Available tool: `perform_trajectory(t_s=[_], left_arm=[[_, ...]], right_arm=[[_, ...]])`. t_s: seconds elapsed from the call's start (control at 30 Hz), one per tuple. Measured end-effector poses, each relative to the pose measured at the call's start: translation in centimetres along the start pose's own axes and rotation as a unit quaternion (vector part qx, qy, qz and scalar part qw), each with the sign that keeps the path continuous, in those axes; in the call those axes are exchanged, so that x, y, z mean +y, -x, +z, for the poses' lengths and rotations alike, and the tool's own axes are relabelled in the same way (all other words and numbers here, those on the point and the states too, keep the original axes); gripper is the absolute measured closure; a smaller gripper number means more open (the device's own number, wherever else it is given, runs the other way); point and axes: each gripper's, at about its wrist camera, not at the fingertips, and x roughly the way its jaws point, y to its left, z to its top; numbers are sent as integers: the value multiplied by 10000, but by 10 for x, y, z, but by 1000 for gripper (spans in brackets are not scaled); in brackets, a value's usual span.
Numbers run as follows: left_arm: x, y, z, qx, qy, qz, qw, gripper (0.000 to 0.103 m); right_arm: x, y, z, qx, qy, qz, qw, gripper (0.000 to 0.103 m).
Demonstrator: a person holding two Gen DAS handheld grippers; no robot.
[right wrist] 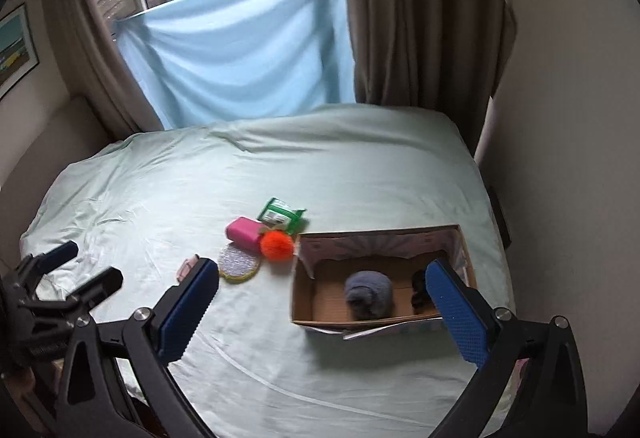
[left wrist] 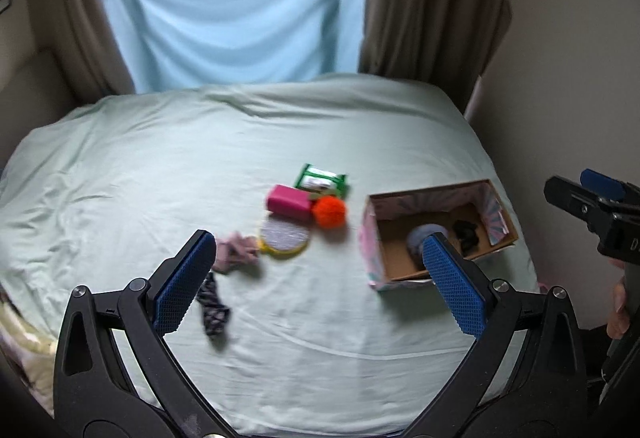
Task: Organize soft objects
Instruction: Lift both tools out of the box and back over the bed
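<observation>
Orange pompom (right wrist: 277,245) touching cardboard box (right wrist: 304,302) corner.

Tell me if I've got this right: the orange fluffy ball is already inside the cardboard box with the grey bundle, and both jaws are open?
Not quite. The orange fluffy ball lies on the bed sheet outside the cardboard box, beside the pink block, as the right wrist view shows. The grey bundle is inside, and both sets of jaws are open.
</observation>
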Motion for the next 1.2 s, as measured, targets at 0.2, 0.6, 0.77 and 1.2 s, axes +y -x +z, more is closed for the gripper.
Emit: perform_trajectory(t_s=[0.2, 0.6, 0.77, 1.2], left_arm=[[60, 18, -6, -216, 170, -48, 9996, 0], [162, -16, 6, 6, 3, -309, 9995, 0], [191, -50, 14, 115, -298, -552, 9980, 0], [218, -197, 2, 877, -1116, -1245, 9820, 0]], right_arm=[[50, 4, -2, -236, 22, 133, 9996, 0], [151, -51, 11, -252, -146, 161, 9994, 0], [179, -92, 15, -169, -390, 25, 9991, 0], [197, -235, 23, 213, 19, -174, 9996, 0]])
